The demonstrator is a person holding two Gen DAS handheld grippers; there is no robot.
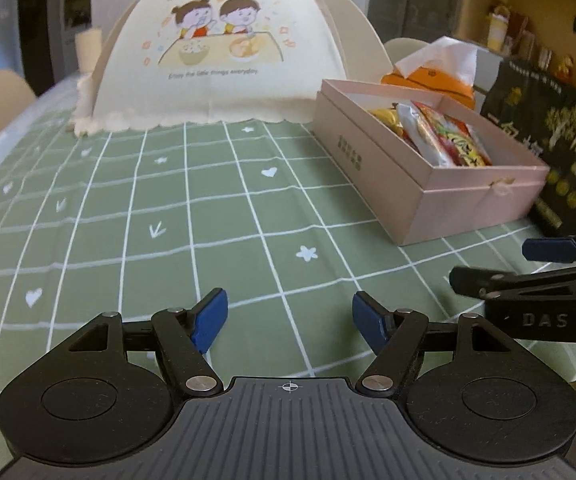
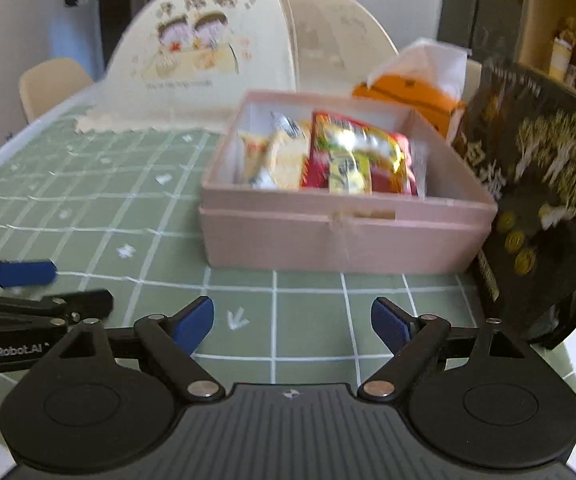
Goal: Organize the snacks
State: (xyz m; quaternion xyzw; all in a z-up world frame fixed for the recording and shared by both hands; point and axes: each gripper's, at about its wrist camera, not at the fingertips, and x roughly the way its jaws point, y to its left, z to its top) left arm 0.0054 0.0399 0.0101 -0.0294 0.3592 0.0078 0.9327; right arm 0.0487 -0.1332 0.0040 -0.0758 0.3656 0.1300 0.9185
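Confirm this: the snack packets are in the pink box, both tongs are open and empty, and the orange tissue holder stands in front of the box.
One thing is wrong: the orange tissue holder stands behind the pink box, not in front, as the right wrist view shows. The snack packets are inside it, and the left tongs and right tongs are open and empty.

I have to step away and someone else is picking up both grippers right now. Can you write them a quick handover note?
Left gripper: open, empty, over the green tablecloth.
Right gripper: open, empty, facing the pink box.
Snack packets already lie inside the box.
The black bag stands against the box's right side.
No loose snacks show on the cloth; check the black bag and beyond view.
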